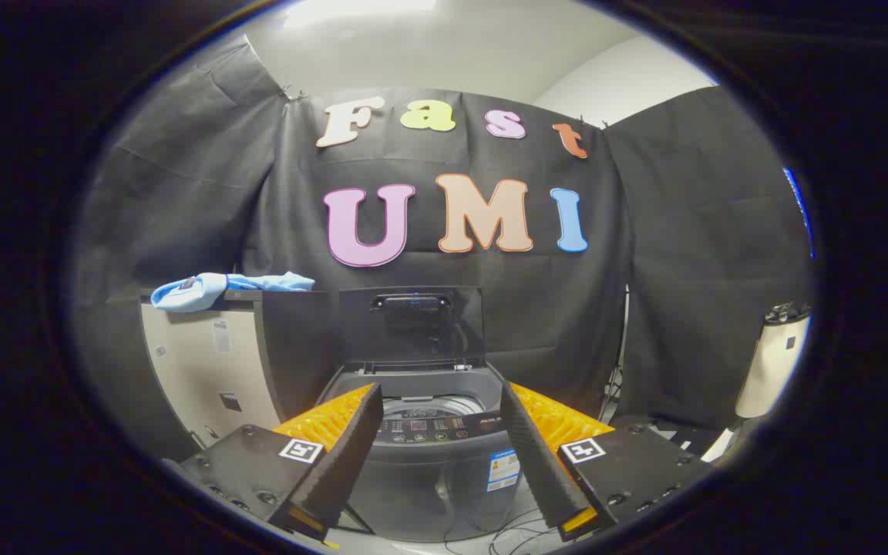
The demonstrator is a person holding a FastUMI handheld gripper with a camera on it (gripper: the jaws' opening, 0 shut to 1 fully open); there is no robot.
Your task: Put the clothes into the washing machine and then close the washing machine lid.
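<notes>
I hold the gripper (438,416) released, fingers spread, nothing between them. At 12 o'clock beyond them stands the washing machine (428,439), lid (411,324) raised. At 10 o'clock, blue clothes (220,289) lie on a cabinet (205,370).

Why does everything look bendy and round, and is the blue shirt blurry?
In the gripper view, the fisheye lens bows the straight lines outward, so the cabinet edges curve; the light blue garment on top of it looks a bit soft; the washing machine beyond the open gripper is dim, its raised lid dark against the cloth; bright light falls from the ceiling.
</notes>
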